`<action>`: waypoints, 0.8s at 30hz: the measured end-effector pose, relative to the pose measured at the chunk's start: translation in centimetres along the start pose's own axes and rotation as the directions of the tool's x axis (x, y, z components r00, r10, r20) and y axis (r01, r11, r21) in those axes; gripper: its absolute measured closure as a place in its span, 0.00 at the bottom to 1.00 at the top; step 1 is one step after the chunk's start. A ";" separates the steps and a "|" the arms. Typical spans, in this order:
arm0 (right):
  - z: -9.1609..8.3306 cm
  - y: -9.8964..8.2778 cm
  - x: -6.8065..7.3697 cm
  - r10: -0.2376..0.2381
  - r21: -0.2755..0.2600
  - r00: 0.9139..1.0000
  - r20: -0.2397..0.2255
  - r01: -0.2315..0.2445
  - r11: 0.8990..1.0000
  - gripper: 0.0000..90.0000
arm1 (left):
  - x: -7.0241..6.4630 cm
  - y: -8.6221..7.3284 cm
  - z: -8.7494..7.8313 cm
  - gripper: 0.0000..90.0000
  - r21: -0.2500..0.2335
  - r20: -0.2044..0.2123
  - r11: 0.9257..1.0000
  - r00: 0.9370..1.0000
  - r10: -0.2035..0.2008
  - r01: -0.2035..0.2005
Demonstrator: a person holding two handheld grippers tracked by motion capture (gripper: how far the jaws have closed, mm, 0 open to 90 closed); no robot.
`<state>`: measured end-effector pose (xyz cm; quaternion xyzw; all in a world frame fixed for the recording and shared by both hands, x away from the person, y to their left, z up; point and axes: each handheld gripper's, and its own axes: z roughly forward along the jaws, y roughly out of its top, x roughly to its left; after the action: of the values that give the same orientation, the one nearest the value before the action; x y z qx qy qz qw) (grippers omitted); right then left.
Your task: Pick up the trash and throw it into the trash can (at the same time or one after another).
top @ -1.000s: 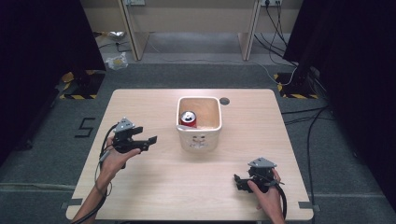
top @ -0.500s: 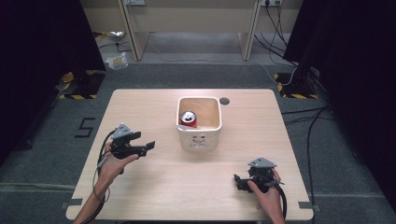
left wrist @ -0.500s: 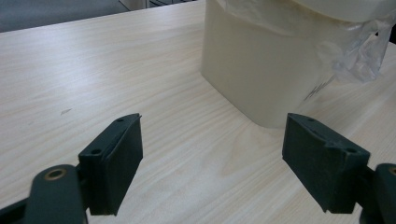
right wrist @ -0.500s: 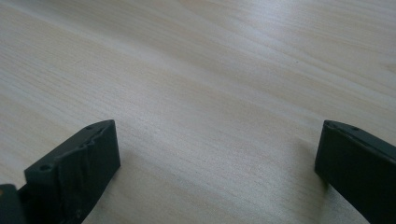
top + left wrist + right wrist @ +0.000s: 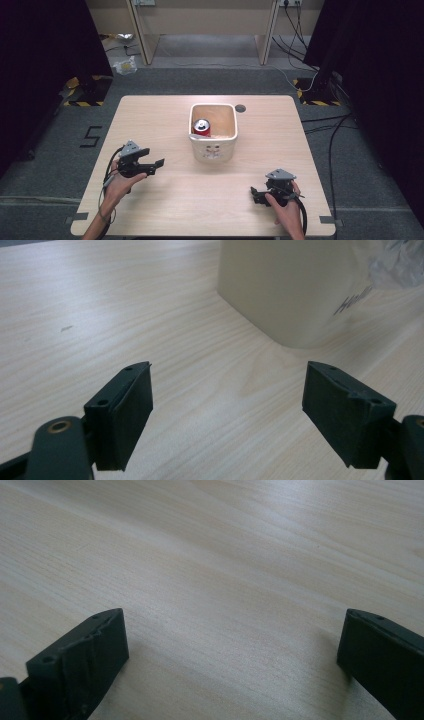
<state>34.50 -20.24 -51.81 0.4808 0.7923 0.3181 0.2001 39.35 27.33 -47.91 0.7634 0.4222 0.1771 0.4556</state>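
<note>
Left hand-held gripper (image 5: 152, 165) near left, jaws wide apart, pointing right, right hand-held gripper (image 5: 255, 195) near right, jaws spread, pointing left

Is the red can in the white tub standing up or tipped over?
Standing up. In the high view the can shows its round silver top facing the camera, sitting in the near left corner of the tub.

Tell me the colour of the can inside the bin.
Red, with a silver top. The can shows best in the high view, standing inside the cream bin.
</note>
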 end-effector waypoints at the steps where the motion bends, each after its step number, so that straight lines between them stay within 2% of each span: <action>1: 0.0 0.0 0.0 0.001 0.001 1.000 0.000 -0.001 1.000 0.00 | 0.0 -0.2 0.0 0.22 0.005 -0.003 1.000 1.000 0.002 -0.002; 15: 0.0 0.0 0.0 0.001 0.001 1.000 0.000 -0.001 1.000 0.00 | 0.1 -2.3 0.0 0.20 0.048 -0.010 0.999 1.000 0.009 -0.009; 24: 0.0 0.0 0.0 -0.001 0.000 1.000 0.000 0.001 1.000 0.00 | -0.2 -3.0 0.0 0.19 0.069 -0.004 0.997 1.000 0.019 -0.019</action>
<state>34.50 -20.25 -51.81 0.4805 0.7924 0.3181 0.2002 37.76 27.85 -50.45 0.7822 0.4217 0.1687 0.4264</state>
